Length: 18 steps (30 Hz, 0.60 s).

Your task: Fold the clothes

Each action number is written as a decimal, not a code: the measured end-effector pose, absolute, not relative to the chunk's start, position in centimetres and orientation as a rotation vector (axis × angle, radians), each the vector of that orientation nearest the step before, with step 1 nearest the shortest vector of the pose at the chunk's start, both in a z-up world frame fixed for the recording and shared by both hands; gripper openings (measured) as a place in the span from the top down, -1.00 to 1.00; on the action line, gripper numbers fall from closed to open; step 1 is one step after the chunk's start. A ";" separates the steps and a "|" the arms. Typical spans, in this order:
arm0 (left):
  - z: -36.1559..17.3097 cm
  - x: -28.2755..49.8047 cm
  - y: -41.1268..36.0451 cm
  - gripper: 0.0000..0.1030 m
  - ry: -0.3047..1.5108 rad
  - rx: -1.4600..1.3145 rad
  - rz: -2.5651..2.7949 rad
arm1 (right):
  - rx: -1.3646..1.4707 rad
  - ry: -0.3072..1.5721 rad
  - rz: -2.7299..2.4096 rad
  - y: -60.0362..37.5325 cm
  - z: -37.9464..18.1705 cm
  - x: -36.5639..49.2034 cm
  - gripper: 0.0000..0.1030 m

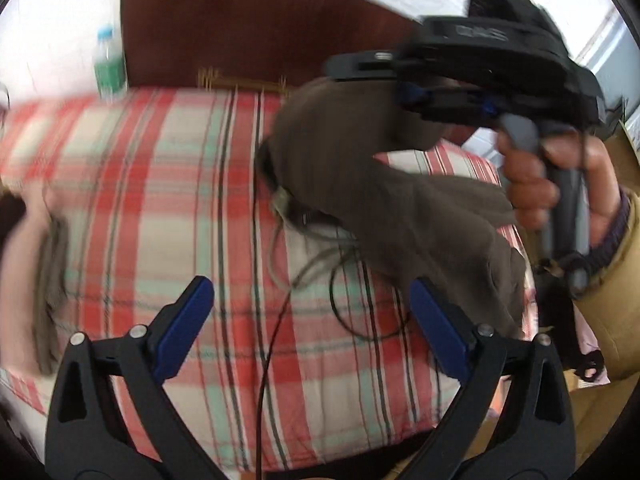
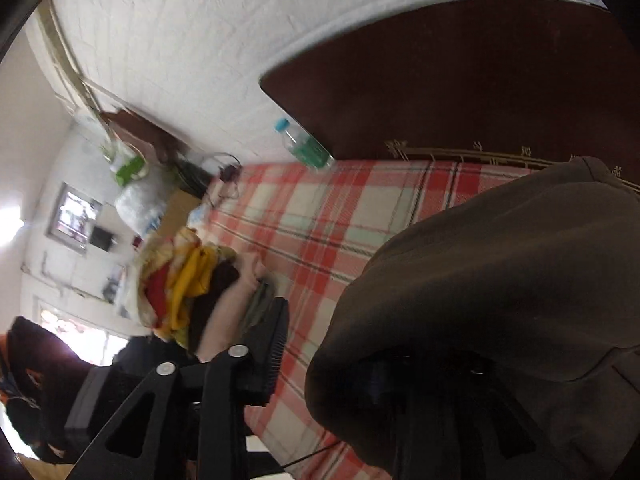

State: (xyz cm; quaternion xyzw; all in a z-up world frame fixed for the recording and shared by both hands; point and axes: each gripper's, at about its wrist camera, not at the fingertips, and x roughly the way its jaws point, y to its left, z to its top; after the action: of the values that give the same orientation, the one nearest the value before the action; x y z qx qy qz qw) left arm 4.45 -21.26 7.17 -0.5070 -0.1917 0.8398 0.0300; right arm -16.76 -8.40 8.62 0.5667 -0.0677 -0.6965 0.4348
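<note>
Red-and-mint plaid bedsheet [image 1: 168, 184] below me; my left gripper [image 1: 310, 336] is spread wide and empty, right gripper [image 1: 424, 96] has the brown fleece garment [image 1: 384, 200] draped over it, can't tell its jaws

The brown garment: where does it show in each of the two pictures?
Left wrist view: the brown garment hangs right of centre, over the plaid bed.
Right wrist view: it fills the lower right, close to the lens.
Shared landmark: the water bottle by the dark headboard.
</note>
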 end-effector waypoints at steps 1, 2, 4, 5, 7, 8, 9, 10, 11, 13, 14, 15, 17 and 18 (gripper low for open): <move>6.4 4.7 -21.7 -0.92 -0.633 -1.569 2.566 | 1.447 -0.109 -1.723 -9.1 7.8 -16.6 0.19; 6.1 5.3 -22.5 -0.92 -0.682 -1.571 2.539 | 1.454 -0.078 -1.717 -9.1 7.6 -16.3 0.17; 6.9 6.4 -24.0 -0.92 -0.734 -1.553 2.523 | 1.425 -0.033 -1.741 -7.3 7.6 -15.7 0.08; 7.9 6.9 -24.7 -0.92 -0.739 -1.532 2.538 | 1.412 -0.007 -1.757 -6.4 7.6 -15.3 0.02; 9.2 7.4 -26.3 -0.92 -0.768 -1.502 2.545 | 1.393 0.035 -1.792 -4.2 9.0 -13.8 -0.12; 9.6 7.5 -27.0 -0.92 -0.794 -1.495 2.542 | 1.393 0.031 -1.797 -2.6 9.4 -13.2 -0.13; 10.0 7.5 -27.5 -0.92 -0.826 -1.490 2.533 | 1.398 0.012 -1.787 -2.0 10.1 -12.4 -0.13; 10.5 7.5 -27.9 -0.92 -0.857 -1.485 2.522 | 1.409 -0.030 -1.779 -0.4 10.6 -12.0 -0.13; 11.0 7.6 -28.2 -0.92 -0.874 -1.476 2.517 | 1.420 -0.072 -1.770 1.3 11.0 -11.5 -0.13; 12.6 8.2 -28.3 -0.92 -0.882 -1.447 2.521 | 1.394 -0.224 -1.750 4.4 12.5 -10.6 -0.13; 13.5 8.7 -28.3 -0.92 -0.889 -1.435 2.526 | 1.358 -0.287 -1.737 5.9 13.6 -10.1 -0.13; 14.2 9.2 -28.3 -0.92 -0.902 -1.425 2.531 | 1.304 -0.335 -1.729 7.4 15.3 -9.7 -0.13; 15.7 10.8 -28.4 -0.92 -0.955 -1.403 2.548 | 1.191 -0.399 -1.728 9.8 18.8 -8.7 -0.20; 16.6 11.8 -28.3 -0.92 -0.973 -1.394 2.568 | 1.140 -0.430 -1.723 10.9 20.5 -8.3 -0.20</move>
State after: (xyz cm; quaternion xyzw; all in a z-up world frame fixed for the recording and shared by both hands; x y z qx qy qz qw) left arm 11.78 -28.30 16.65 -0.4525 -0.3156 0.8335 0.0307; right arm -8.34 10.88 20.48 0.4701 -0.1772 -0.7103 0.4931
